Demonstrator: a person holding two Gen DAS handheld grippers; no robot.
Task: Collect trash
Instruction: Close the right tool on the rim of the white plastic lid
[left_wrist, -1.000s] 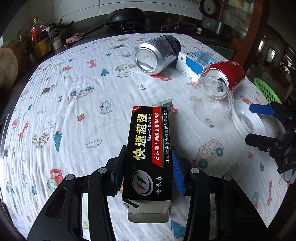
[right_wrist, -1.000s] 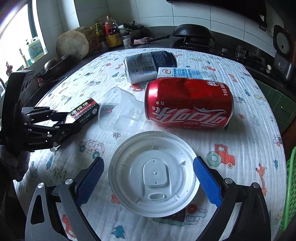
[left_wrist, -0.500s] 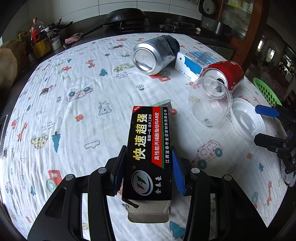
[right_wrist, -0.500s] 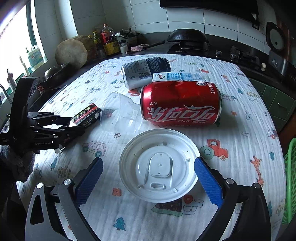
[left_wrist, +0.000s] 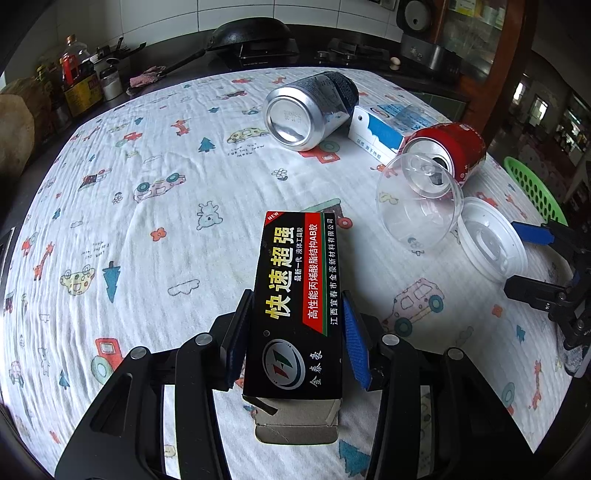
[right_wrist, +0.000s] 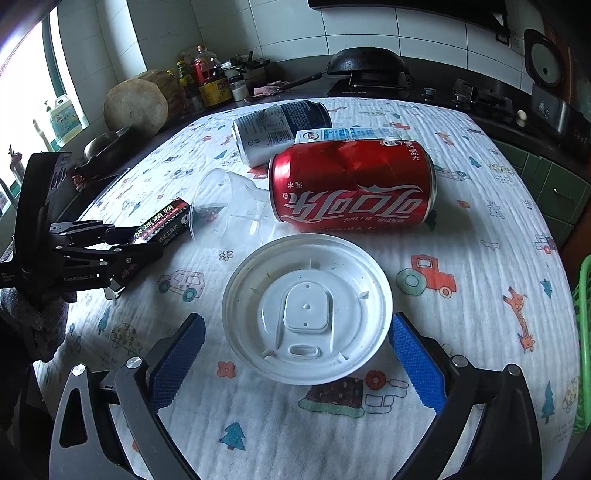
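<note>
My left gripper (left_wrist: 295, 343) is shut on a black glue box (left_wrist: 299, 295), with a blue pad against each long side. The box also shows in the right wrist view (right_wrist: 162, 225). My right gripper (right_wrist: 295, 354) is open, its blue pads on either side of a white plastic lid (right_wrist: 306, 310) that lies flat on the cloth. Beyond the lid lie a dented red cola can (right_wrist: 351, 188), a clear plastic cup (right_wrist: 229, 206) on its side, a silver and dark can (right_wrist: 280, 129) and a white and blue carton (right_wrist: 347, 134).
The table carries a white cloth (left_wrist: 147, 206) printed with cartoons. A green basket (left_wrist: 535, 188) stands off the table's right edge, also in the right wrist view (right_wrist: 583, 332). A dark counter (right_wrist: 369, 88) with a wok, a stove and bottles runs behind.
My right gripper has drawn back and risen a little, so the lid and the red can look farther off. My left gripper keeps its hold on the box and has barely moved.
</note>
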